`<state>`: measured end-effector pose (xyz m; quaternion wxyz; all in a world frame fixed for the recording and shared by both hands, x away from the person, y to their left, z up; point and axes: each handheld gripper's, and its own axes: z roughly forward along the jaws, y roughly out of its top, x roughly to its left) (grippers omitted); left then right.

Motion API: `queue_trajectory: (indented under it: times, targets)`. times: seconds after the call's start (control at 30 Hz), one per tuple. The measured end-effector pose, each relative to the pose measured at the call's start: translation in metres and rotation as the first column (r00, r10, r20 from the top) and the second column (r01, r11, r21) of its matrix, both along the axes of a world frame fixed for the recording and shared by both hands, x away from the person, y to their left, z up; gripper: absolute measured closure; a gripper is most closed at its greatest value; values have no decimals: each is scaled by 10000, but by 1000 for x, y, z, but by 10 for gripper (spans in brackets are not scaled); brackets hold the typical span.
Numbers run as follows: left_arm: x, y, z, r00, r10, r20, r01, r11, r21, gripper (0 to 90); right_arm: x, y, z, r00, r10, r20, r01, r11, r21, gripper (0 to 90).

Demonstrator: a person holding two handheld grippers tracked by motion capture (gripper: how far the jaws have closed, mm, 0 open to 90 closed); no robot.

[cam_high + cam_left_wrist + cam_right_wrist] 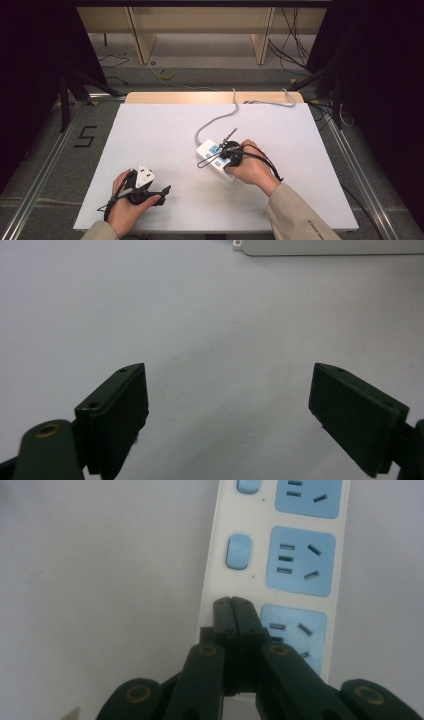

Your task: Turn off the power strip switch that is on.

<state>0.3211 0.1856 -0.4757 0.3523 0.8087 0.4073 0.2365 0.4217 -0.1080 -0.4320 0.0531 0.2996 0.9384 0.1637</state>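
The right gripper (232, 602), jaws pressed together on nothing, has its tips on a switch of the power strip (280, 560), right of centre in the high view. The left gripper (227, 405) rests wide open, empty, at lower left. Pressing off-centre could slide the tips off or shove the strip

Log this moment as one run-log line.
right gripper: shut, tips over power strip switch column, nothing between jaws | left gripper: open, empty, over white table | strip cable: trails to far edge
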Motion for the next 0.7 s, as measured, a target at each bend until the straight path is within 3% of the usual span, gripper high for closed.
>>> queue_trajectory:
  times: [0.7]
  targets:
    - [-1,-1,0,10000,-27,7,27,10000,4,158,0,1,0,9998,-168,-50,168,9999,-29,900]
